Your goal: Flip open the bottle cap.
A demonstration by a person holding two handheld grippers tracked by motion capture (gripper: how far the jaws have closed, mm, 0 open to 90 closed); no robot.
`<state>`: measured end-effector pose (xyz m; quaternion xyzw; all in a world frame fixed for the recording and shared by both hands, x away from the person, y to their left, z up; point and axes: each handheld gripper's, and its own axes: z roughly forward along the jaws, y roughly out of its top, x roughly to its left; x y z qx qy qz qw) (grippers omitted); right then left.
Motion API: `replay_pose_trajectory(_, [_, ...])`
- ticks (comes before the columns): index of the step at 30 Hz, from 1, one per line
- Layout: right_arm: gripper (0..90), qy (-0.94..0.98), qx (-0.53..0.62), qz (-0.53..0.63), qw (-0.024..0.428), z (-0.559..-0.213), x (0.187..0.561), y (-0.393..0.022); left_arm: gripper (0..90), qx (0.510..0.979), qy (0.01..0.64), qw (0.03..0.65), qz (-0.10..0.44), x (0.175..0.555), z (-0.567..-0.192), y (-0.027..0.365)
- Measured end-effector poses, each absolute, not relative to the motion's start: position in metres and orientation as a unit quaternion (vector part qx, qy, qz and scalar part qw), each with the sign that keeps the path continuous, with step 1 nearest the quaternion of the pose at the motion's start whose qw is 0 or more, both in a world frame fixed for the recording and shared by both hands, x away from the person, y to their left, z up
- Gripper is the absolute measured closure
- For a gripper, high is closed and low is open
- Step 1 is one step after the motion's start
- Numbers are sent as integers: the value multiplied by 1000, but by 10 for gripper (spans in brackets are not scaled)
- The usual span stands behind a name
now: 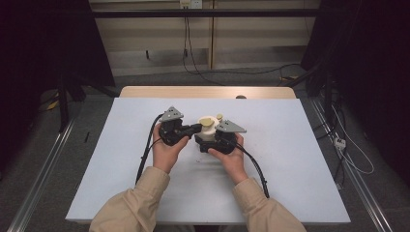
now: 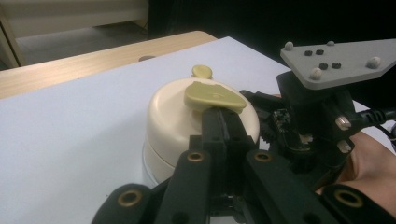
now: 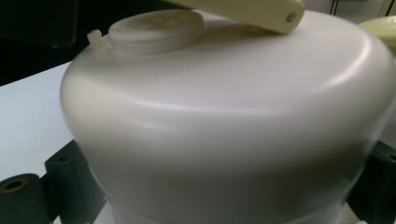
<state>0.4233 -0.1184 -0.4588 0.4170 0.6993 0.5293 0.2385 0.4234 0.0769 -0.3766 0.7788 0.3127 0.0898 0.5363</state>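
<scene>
Item: cream round container (image 1: 208, 131), mid-table on the white table sheet (image 1: 121, 159), domed lid on, an olive-yellow flap handle (image 2: 214, 95) on top. A small olive-yellow cap (image 1: 219, 116) lies just beyond it, at one o'clock.

Left gripper (image 1: 196, 128): comes in from nine o'clock of the container, jaws closed together, tips pinching the edge of the flap handle.

Right gripper (image 1: 205, 143): at the container's five o'clock, jaws spread wide to either side of the container's body; whether the pads press the wall cannot be told.

Both hands rest near table level.
</scene>
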Motion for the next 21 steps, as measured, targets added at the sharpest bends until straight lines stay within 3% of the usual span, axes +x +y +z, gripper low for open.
replay_pose_trajectory(21, [55,699,418,530,238,-459,423,-118,900,774,314,542,93,426,-370,74])
